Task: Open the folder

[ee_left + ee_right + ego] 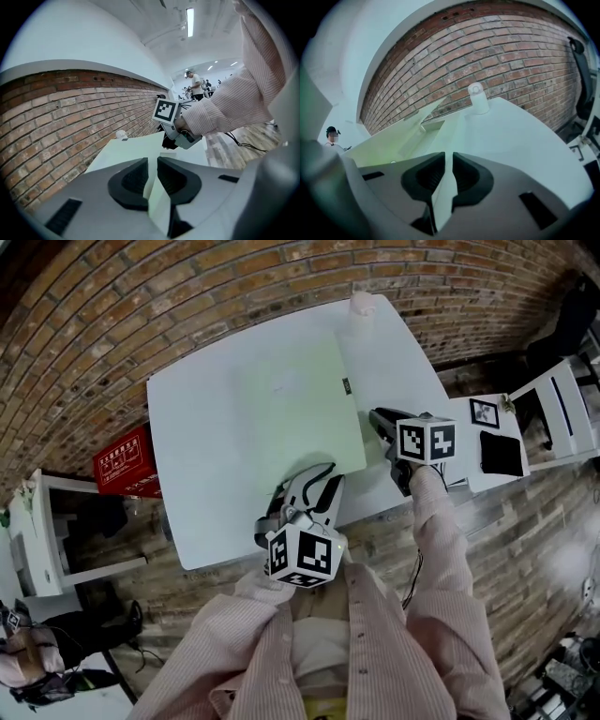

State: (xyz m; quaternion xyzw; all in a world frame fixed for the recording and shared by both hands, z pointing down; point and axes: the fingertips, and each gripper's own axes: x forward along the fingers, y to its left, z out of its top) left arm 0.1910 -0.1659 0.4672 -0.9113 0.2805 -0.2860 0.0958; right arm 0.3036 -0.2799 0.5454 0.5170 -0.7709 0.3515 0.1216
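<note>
The pale green folder [291,409] lies closed or nearly closed on the white bench [197,512], with its long sides running away from the person and its near right corner just short of the bench's front edge. Both tongs work at that corner. The left tongs [314,493] come in over the near edge, and the left gripper view shows them drawn narrow on a thin pale sheet of the folder that stands edge-on between the pads [152,164]. The right tongs [380,423] reach in from the right-hand edge and are also pinched close on a thin sheet of the folder [449,161]. Gripping two adjacent edges at one corner looks like a way to separate the layers, one pair keeping part of the folder steady while the other peels the cover up. Which layer each pair holds cannot be told for sure, because the wide-angle views bend the sheets. In the right gripper view a green leaf does seem to tilt up on the left, so the opening may have just begun. A small white cylinder [361,304] stands at the bench's far edge near the brick wall [511,51], well clear of the folder's swing.
</note>
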